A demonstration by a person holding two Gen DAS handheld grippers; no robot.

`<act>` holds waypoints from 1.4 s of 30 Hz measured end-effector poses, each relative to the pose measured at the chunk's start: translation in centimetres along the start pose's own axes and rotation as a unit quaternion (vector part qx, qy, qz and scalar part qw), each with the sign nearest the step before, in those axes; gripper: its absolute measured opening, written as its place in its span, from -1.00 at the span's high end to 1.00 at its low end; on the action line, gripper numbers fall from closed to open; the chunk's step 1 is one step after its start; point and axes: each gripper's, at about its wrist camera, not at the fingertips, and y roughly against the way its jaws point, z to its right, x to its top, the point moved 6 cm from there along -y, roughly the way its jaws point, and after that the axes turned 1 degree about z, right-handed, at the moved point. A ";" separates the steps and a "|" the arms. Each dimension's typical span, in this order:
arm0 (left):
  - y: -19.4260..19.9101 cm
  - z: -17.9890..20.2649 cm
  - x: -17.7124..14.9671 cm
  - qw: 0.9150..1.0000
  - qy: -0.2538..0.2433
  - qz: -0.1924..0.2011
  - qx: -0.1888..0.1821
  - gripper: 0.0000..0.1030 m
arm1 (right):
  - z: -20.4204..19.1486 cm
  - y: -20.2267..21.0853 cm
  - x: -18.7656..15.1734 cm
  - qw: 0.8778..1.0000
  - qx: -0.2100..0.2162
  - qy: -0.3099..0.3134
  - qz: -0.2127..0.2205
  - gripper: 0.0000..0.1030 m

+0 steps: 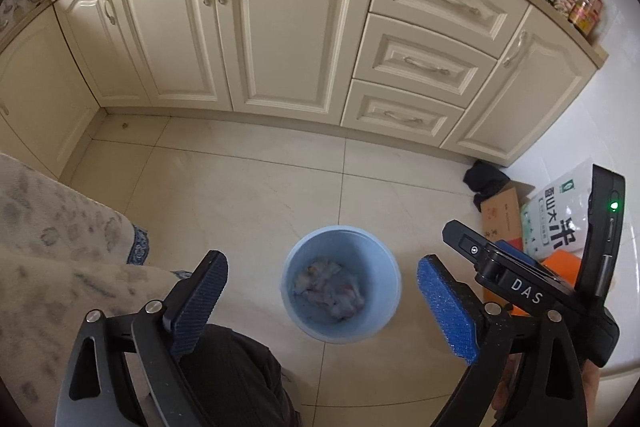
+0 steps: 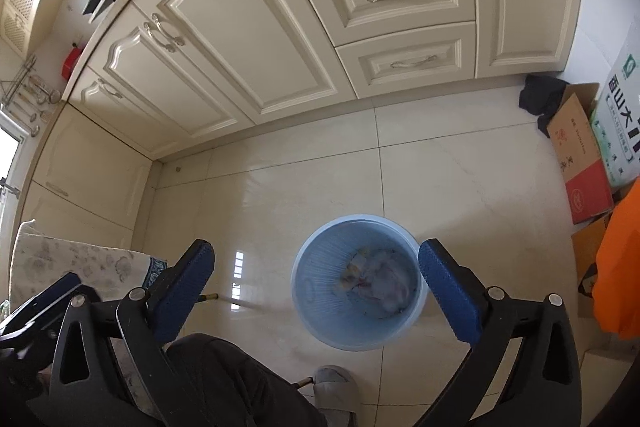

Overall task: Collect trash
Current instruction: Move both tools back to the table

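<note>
A light blue trash bin stands on the tiled floor, and crumpled pale trash lies at its bottom. My left gripper hangs above it, open, its blue-padded fingers spread to either side of the bin with nothing between them. In the right wrist view the same bin with the trash inside sits below my right gripper, which is also open and empty. The right gripper's body shows at the right edge of the left wrist view.
Cream kitchen cabinets and drawers run along the back. A cardboard box, a rice bag, a dark cloth and an orange thing crowd the right corner. A patterned cloth, the person's dark trouser leg and a grey slipper are near.
</note>
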 end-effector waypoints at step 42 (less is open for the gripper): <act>50.8 -22.1 -36.1 0.912 0.188 0.316 0.180 -0.99 | -43.2 22.9 -16.2 0.899 0.239 0.352 0.106 -1.00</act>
